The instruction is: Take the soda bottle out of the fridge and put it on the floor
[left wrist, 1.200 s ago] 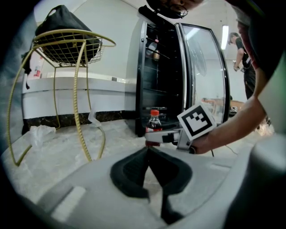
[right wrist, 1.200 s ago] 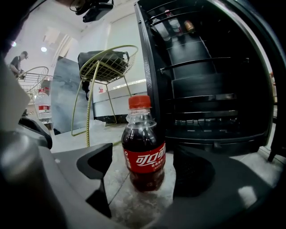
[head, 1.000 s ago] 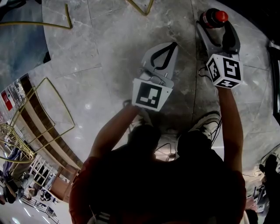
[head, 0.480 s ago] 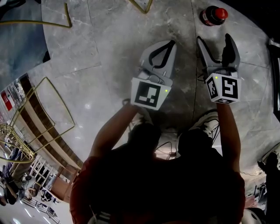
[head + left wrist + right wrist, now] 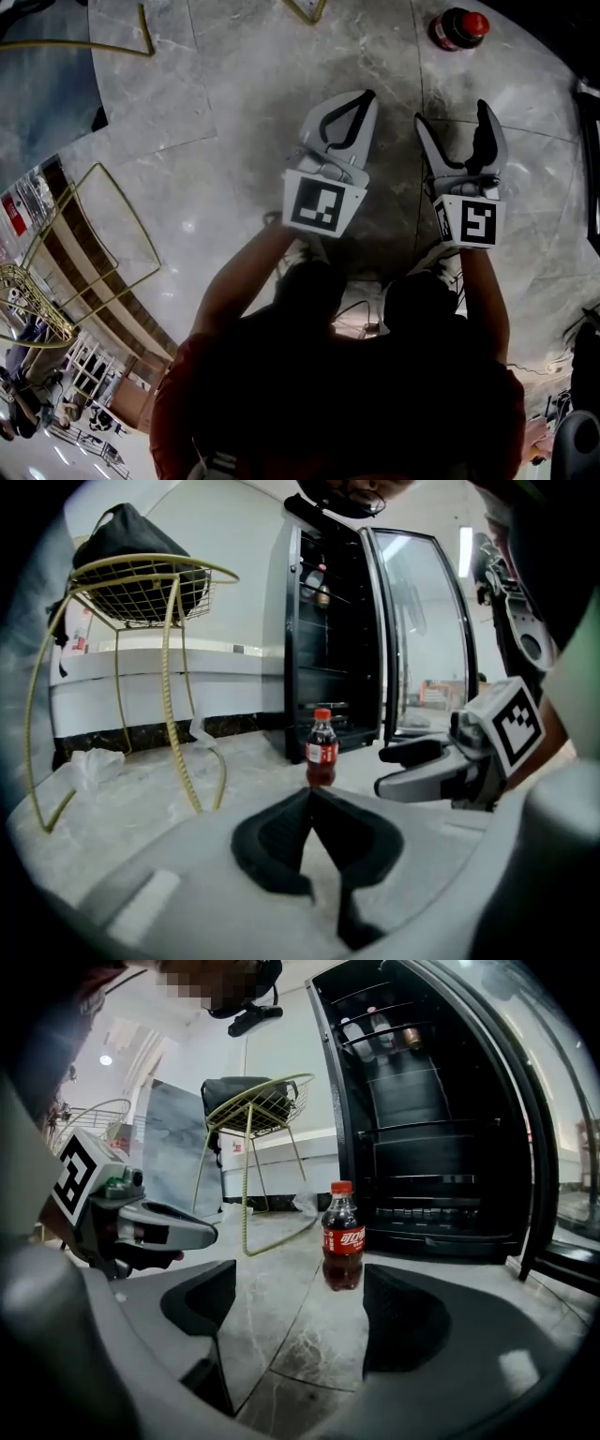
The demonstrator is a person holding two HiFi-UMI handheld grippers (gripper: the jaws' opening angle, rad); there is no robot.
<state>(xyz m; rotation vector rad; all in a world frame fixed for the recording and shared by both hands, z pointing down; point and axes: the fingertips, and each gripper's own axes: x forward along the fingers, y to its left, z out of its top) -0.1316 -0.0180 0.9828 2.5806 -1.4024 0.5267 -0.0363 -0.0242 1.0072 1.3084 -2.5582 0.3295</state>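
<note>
The soda bottle is standing upright on the floor, just in front of the fridge. It has a red cap and a red label, and the drink inside is dark. Nothing is touching it.

The fridge is standing open, and its glass door is swinging out to one side. A few drinks are sitting on the top shelf of the fridge.

The right tool is pointing at the fridge from a little way back. Its jaws are spread wide apart and are holding nothing. The bottle is showing in the gap between them, but it is out past the tips, closer to the fridge.

The left tool is hanging just beside the right one, about as far back from the fridge. Its jaws are pressed together with nothing between them.

A gold wire chair is standing beside the fridge, near the white wall. A black bag is lying on its seat.
</note>
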